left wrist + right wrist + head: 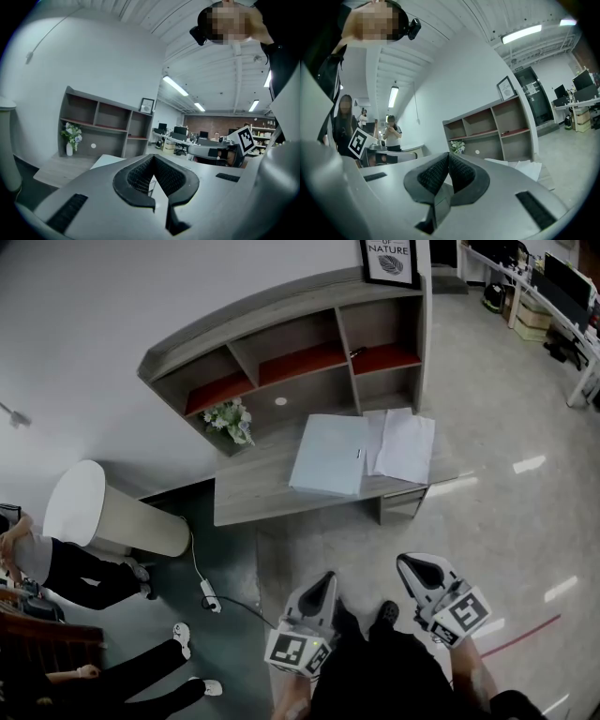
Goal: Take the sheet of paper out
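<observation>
At the far left of the head view a seated person (66, 570) is partly in frame, with a pale cylinder-shaped thing (105, 512) beside them and a white power strip (208, 594) on the floor to its right. Further in, a small bunch of flowers (232, 420) stands at the left back of the tabletop (251, 491), under the open shelf unit (281, 338).

Your left gripper (326, 579) is low in the frame, well short of the tabletop, and its fingers (140, 176) are pressed together with nothing between them. Past its tip a light blue folder (328, 456) lies flat and closed on the tabletop. The sheet of paper (403, 444) lies flat just to the right of the folder, against its right edge, near the right end of the tabletop; more than one white sheet seems to lie there. A framed picture (390, 261) sits on top of the shelf unit above it.

Your right gripper (405, 563) is held beside the left one, also well apart from the paper, and its fingers (464, 176) are closed on nothing.
</observation>
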Available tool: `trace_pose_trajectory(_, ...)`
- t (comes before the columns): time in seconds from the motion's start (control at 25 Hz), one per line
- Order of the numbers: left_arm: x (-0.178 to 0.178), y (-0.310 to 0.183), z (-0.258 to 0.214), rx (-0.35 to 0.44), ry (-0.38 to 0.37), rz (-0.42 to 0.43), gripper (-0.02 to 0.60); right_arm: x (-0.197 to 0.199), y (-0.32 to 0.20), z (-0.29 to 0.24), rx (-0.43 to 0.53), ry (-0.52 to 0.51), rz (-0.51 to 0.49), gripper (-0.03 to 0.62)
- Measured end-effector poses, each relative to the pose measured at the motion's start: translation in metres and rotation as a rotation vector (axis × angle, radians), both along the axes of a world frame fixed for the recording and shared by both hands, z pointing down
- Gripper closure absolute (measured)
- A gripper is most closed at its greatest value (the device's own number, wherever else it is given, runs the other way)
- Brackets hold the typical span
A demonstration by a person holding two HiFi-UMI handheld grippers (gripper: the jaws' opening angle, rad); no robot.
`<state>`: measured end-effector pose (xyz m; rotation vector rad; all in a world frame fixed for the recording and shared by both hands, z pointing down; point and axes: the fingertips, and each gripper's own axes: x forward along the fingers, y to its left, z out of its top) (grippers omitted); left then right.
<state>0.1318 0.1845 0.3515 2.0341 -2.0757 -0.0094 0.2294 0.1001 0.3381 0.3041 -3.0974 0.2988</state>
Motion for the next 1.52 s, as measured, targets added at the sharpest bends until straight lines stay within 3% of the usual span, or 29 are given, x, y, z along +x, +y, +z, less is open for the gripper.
trace_pose_trajectory(0.56,-0.057,-0.032,0.012,0.016,0.026,-0.008,0.569,-0.038,-0.032,0.01,0.002,0.066,0.05,0.581)
trace_pose_trajectory(1.08,-0.158,-0.121,-0.009,0.07,-0.044,0.076,0.569,-0.124,-0.108,-0.018,0.042,0.059,0.145,0.58)
trace_pose_trajectory(1.52,-0.213,-0.161,-0.007,0.074,-0.044,0.17,0.569,-0.18,-0.133,-0.021,0.051,0.071,0.226,0.58)
